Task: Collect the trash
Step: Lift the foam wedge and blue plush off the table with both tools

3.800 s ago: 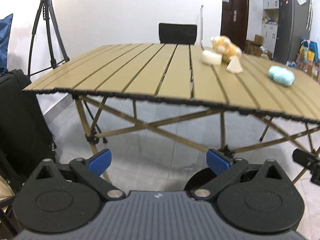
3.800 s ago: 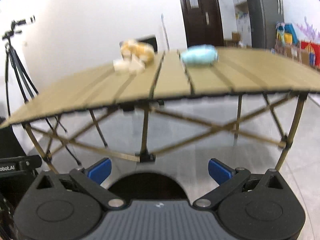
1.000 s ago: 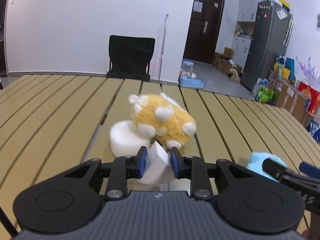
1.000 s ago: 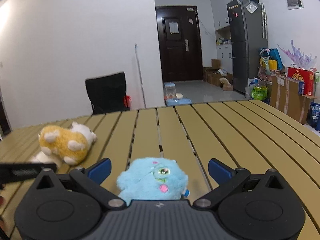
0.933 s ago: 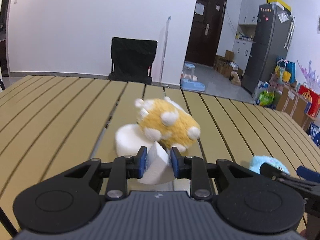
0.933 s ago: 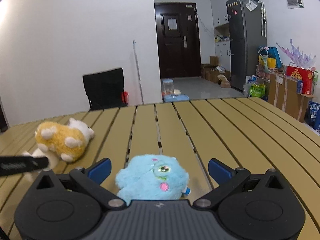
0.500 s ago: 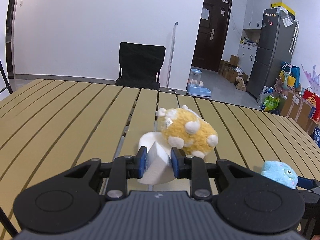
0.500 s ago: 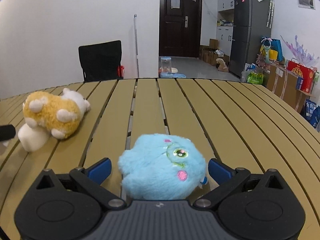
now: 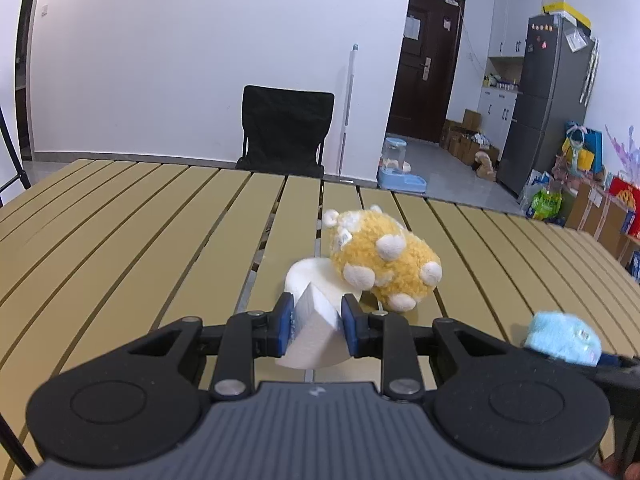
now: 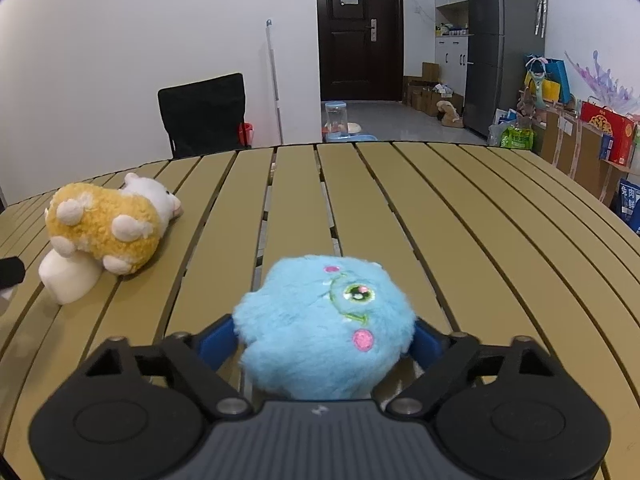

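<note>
My left gripper is shut on a white foam wedge just above the slatted tan table. Right behind it a white foam cylinder lies under a yellow plush toy. In the right wrist view my right gripper straddles a blue plush toy. Its jaws are closing and the blue pads reach the fur on both sides without visibly squeezing it. The yellow plush and cylinder lie to its left. The blue plush also shows at the left view's right edge.
A black folding chair stands behind the table's far edge. A tripod leg is at the far left. A grey fridge, boxes and bags line the right wall beside a dark door.
Both grippers rose from below the table edge to its top. The right jaws have come in from wide apart to the blue plush's sides. The left gripper has kept its grip on the wedge.
</note>
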`<state>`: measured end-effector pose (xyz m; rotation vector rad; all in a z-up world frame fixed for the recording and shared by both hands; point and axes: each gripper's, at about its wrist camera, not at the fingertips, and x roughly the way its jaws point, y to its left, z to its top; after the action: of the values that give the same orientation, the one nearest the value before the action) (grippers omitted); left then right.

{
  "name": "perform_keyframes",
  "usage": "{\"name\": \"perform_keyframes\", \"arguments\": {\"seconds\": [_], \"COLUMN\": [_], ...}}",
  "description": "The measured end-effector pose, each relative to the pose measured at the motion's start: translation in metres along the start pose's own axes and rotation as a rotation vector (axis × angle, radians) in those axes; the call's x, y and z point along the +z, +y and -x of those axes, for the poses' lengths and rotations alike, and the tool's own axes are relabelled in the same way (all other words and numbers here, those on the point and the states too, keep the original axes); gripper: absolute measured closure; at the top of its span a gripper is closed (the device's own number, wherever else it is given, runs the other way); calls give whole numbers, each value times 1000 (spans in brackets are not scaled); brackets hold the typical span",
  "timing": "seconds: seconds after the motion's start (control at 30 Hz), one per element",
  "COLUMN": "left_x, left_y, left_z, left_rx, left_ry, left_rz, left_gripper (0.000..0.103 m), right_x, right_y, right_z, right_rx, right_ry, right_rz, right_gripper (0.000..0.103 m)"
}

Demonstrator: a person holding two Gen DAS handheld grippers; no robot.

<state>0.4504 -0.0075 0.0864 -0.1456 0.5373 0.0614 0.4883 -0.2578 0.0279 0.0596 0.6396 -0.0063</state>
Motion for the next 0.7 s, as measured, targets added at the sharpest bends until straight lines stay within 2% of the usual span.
{"name": "perform_keyframes", "arguments": {"seconds": [0.37, 0.7], "left_x": [0, -2], "left_y": [1, 1], "left_z": [13, 61], "left_rx": [-11, -38], "left_ry": [-24, -71], "left_rz": [-6, -34], "left_gripper": [76, 76], "right_x": [-3, -5], "right_y": [-12, -9], "right_z": [23, 69], "right_rx": [38, 70], "right_ry": [-64, -128], "right_rz": [-47, -25], "right_gripper": [25, 25]}}
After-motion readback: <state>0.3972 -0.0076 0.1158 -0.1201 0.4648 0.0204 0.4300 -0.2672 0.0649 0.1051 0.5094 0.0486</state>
